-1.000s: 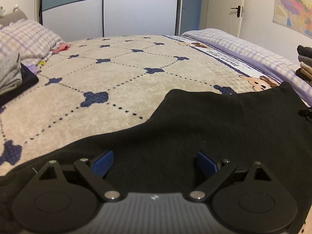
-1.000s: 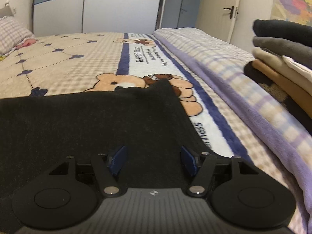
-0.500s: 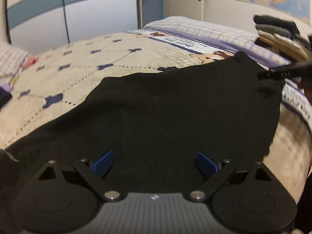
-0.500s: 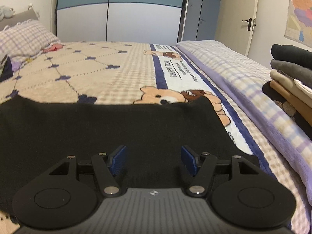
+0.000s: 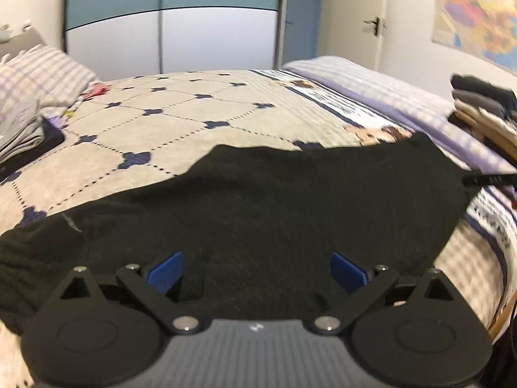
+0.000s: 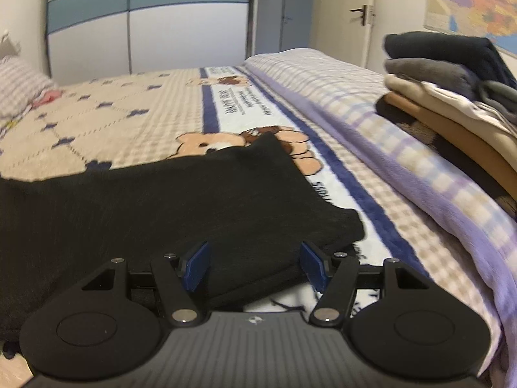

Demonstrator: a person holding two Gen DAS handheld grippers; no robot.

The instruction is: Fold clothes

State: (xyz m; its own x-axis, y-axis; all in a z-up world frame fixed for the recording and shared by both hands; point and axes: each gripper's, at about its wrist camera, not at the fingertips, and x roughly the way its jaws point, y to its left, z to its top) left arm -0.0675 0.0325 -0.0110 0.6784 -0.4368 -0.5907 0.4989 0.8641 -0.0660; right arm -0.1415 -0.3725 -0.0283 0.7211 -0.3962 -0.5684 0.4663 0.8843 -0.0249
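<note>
Left tongs (image 5: 255, 271): jaws spread wide over the black garment (image 5: 258, 213), blue pads clear of the cloth, nothing gripped; they have just been opening further.
Right tongs (image 6: 255, 266): jaws partly apart, the garment's near corner (image 6: 284, 242) lying between the pads; no pad presses on it.
Black garment: spread flat on the bed, directly under and ahead of both tongs, reaching left past the left tongs.
Bedspread (image 5: 181, 148): beige with dark blue cross marks, beyond the garment's far edge; its bear-print border (image 6: 232, 139) shows just past the cloth, ahead of the right tongs.
Lilac checked blanket (image 6: 404, 148): to the right of the right tongs, running away along the bed.
Folded stack (image 6: 452, 90): on that blanket, far right.
Grey folded clothes (image 5: 22, 129): far left of the left tongs.
Wardrobe (image 5: 174, 22): behind the bed.
</note>
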